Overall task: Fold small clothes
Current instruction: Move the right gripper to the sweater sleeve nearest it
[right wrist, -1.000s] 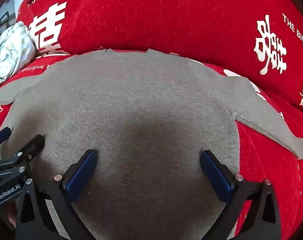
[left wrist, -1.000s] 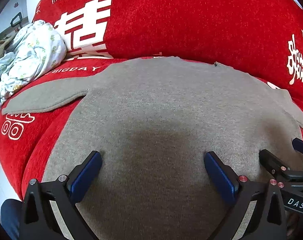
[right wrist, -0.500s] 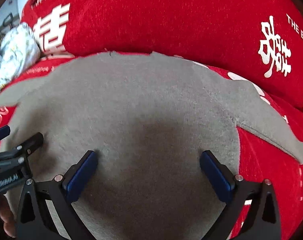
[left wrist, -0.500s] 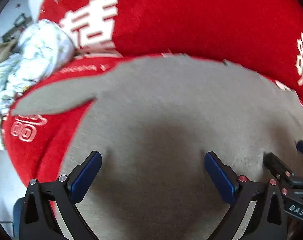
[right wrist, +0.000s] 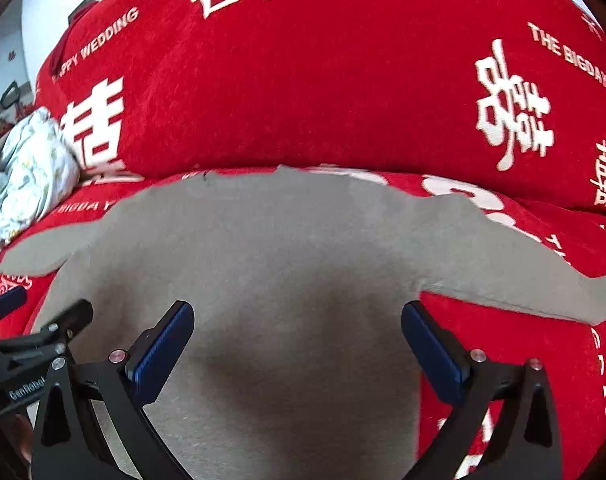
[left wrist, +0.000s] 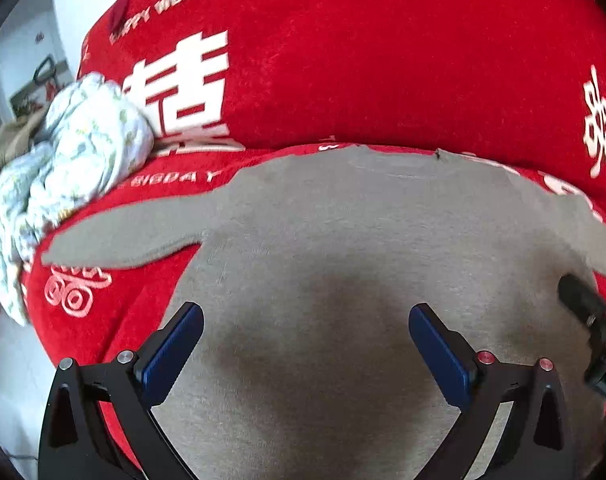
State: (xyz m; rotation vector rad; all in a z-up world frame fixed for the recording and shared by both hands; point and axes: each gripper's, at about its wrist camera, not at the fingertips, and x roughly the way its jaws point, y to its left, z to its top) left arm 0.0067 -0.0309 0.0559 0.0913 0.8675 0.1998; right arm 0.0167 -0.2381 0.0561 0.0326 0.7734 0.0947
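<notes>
A small grey long-sleeved top [left wrist: 343, 240] lies flat on a red sofa seat, neckline toward the backrest, both sleeves spread out. It also shows in the right wrist view [right wrist: 283, 248]. Its left sleeve [left wrist: 123, 240] points left, its right sleeve [right wrist: 543, 280] points right. My left gripper [left wrist: 305, 344] is open and empty above the lower left of the body. My right gripper [right wrist: 297, 342] is open and empty above the lower right of the body. Each gripper's fingers show at the edge of the other view.
The red sofa cover [left wrist: 383, 60] with white lettering rises as a backrest behind the top. A crumpled pile of pale patterned clothes [left wrist: 71, 168] lies on the seat at the far left, also in the right wrist view [right wrist: 23, 172]. The seat's front edge drops off at lower left.
Both grippers have pulled back and tilted up, so more of the backrest and both sleeves shows. Both stay open and the top has not moved.
</notes>
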